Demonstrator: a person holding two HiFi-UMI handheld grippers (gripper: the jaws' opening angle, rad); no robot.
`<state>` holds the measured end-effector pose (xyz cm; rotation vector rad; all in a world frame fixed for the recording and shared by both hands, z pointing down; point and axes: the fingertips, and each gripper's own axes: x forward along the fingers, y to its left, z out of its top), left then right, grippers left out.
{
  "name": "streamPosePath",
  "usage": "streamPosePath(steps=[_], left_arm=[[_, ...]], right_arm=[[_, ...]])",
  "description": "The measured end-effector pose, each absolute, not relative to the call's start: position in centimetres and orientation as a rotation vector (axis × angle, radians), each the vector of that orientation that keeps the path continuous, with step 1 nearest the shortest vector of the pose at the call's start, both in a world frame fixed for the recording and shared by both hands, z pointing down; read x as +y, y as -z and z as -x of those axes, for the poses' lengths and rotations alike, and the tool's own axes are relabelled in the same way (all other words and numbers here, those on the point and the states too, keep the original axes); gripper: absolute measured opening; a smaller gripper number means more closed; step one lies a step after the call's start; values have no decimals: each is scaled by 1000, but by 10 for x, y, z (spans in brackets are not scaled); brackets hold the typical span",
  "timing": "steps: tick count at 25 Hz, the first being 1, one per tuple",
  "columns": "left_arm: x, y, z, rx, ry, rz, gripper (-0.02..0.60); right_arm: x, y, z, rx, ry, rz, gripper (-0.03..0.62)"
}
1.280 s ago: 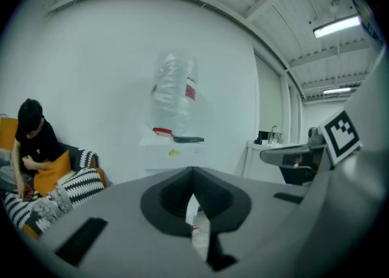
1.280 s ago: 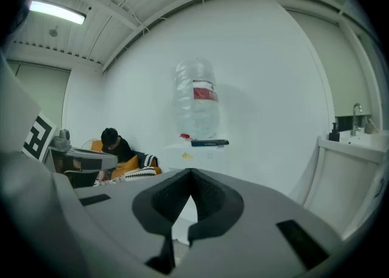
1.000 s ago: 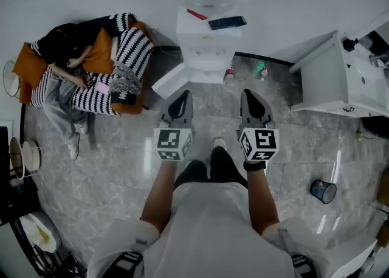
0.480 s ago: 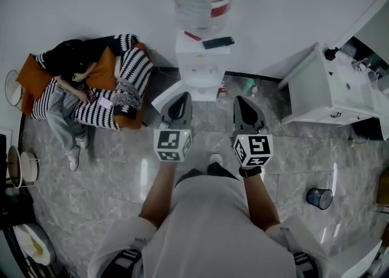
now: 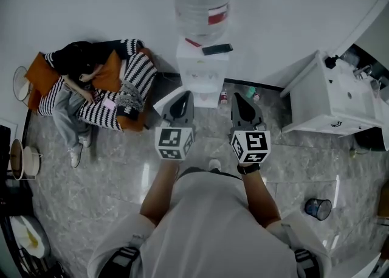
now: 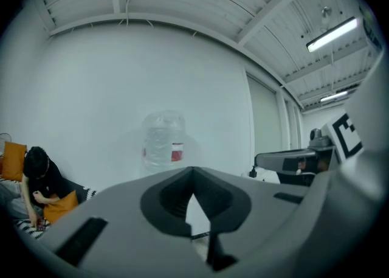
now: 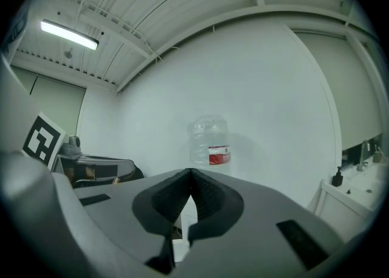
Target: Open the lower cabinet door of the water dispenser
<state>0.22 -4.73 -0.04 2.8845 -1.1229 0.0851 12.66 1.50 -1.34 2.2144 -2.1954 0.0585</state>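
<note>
Left gripper (image 5: 182, 94), right gripper (image 5: 239, 96), closed, short of water dispenser (image 5: 203, 69)

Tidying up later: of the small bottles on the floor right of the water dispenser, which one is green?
The green bottle is the one farther right, toward the white cabinet; the red-and-white bottle stands beside the dispenser.

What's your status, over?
Left gripper, right gripper shut, empty. Water dispenser ahead, lower cabinet door looks swung open. Small bottles on floor beside it.
</note>
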Motion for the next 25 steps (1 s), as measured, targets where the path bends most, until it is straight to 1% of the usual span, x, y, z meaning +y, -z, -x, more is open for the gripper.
streamPosePath(steps=[10,19,25], left_arm=[[-38,9,-24,-1147,-75,-2905,2],[-37,13,-23,-1227,-72,-2919,2],[-32,6,-14,-1214,-91,-2891,2]], right_arm=[[19,24,-146,-2212,-14,-2224,11],[27,5,-166,-2176,-52,-2237,11],[28,6,-154,-2188,-55,-2209,11]])
